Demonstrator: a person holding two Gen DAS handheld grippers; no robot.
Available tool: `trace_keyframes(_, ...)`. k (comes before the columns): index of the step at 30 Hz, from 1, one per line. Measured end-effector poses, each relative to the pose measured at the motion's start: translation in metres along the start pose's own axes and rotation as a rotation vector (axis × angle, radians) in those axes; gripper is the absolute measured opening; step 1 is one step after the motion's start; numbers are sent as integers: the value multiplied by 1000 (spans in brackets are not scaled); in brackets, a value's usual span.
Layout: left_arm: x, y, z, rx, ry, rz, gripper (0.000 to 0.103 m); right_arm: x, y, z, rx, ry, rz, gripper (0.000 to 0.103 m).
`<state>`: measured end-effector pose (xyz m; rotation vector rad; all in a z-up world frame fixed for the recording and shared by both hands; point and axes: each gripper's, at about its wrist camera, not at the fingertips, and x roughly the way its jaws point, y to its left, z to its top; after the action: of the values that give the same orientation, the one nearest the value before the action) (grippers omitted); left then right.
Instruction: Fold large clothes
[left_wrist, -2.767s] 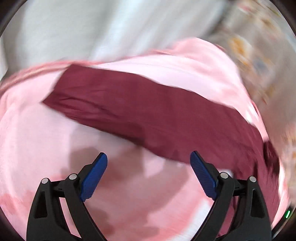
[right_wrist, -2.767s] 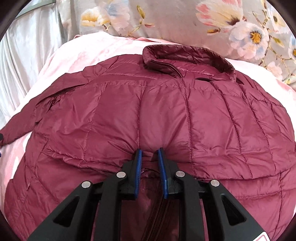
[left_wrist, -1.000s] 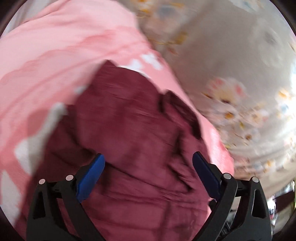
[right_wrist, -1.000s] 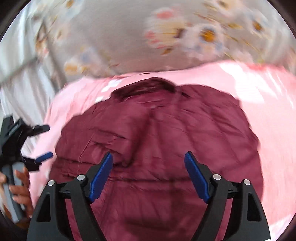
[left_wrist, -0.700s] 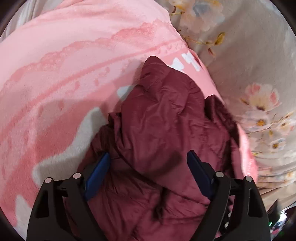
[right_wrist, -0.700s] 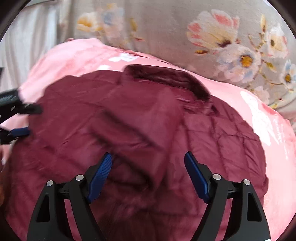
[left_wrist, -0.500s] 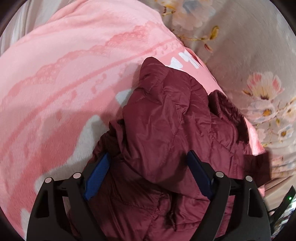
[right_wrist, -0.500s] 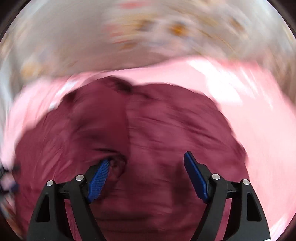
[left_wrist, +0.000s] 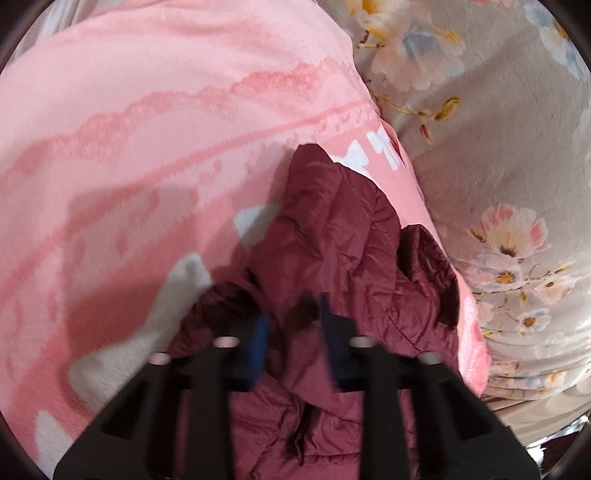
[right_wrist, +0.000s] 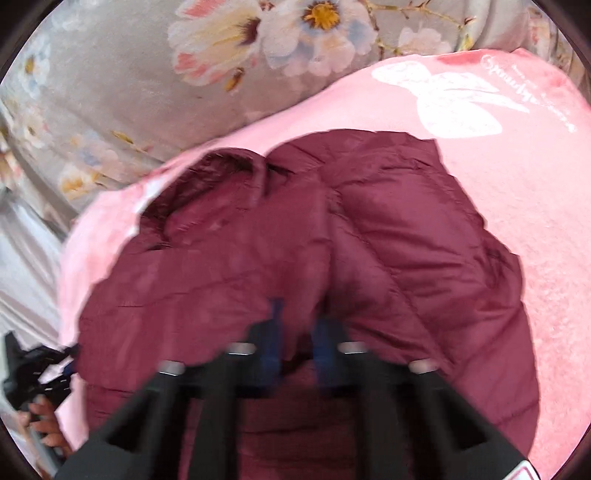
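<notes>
Burgundy quilted nylon is bunching between the jaws of both tools: the puffer jacket (right_wrist: 303, 258) is lying on the pink blanket (right_wrist: 535, 221), its collar (right_wrist: 229, 162) at the far edge beside the grey floral cover (right_wrist: 110, 92).

The left gripper (left_wrist: 293, 328) has just been closing and is now pinching a fold of the jacket's crumpled near-left edge, where a sleeve (left_wrist: 325, 206) is already lying doubled over the body. The right gripper (right_wrist: 295, 339) has likewise just been closing and is nipping a ridge of fabric at the jacket's near hem, close to the middle. Both pictures are blurred at the fingers, so how deep each bite sits is hard to tell.

To do this fold well, both hands are probably needing to lift together and carry the near hem evenly toward the collar, keeping the cloth taut between them so the slippery padding is not sagging or sliding out. A shallow pinch is likely slipping; a low, level carry is keeping the folded sleeve in place.
</notes>
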<state>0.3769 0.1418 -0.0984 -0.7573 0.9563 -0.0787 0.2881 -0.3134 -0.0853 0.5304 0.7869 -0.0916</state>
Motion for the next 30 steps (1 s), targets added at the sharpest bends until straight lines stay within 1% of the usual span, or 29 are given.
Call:
trace_keyframes(1,-1,-1,1,8,-6,13,5,-6,2,1,-8,-20,4,6)
trace_keyframes(3,-5,-4,1,39,-37,39,2,-26,10,5,-53,-87,3,5)
trace_keyframes(5,-8,-10,-1,84,-69,72,1,-41,17,5,-94,-126,-12,4)
trace_keyframes(6,-8,-15,-4,123,-80,100,1,-46,20,3,-120,-134,-31,4)
trace_keyframes(8,-3,-19,-9,162,-77,140,1,-43,21,0,-159,-123,-80,4)
trace_keyframes(9,3,-19,-13,183,-70,172,1,-38,20,-3,-171,-105,-101,4)
trace_keyframes(13,17,-12,-23,227,-64,235,1,-19,5,-17,-162,-38,-131,4)
trace_keyframes(15,22,-11,-28,258,-73,253,1,-9,-4,-26,-150,-4,-132,4)
trace_keyframes(17,24,-13,-31,287,-81,272,1,-4,-7,-31,-152,8,-133,4)
trace_keyframes(20,27,-15,-36,330,-104,297,1,-1,-8,-35,-163,8,-144,3)
trace_keyframes(22,29,-19,-42,377,-129,329,1,0,-9,-37,-164,7,-144,4)
trace_keyframes(25,31,-25,-47,421,-149,370,1,1,-8,-38,-169,5,-148,3)
trace_keyframes(27,32,-29,-49,447,-156,394,1,2,-9,-37,-173,12,-131,4)
trace_keyframes(28,32,-31,-49,461,-159,404,1,1,-12,-35,-163,18,-111,6)
trace_keyframes(29,31,-32,-49,465,-158,402,1,-3,-14,-34,-149,26,-93,7)
trace_keyframes(30,27,-30,-47,460,-151,383,2,-10,-16,-35,-137,28,-88,9)
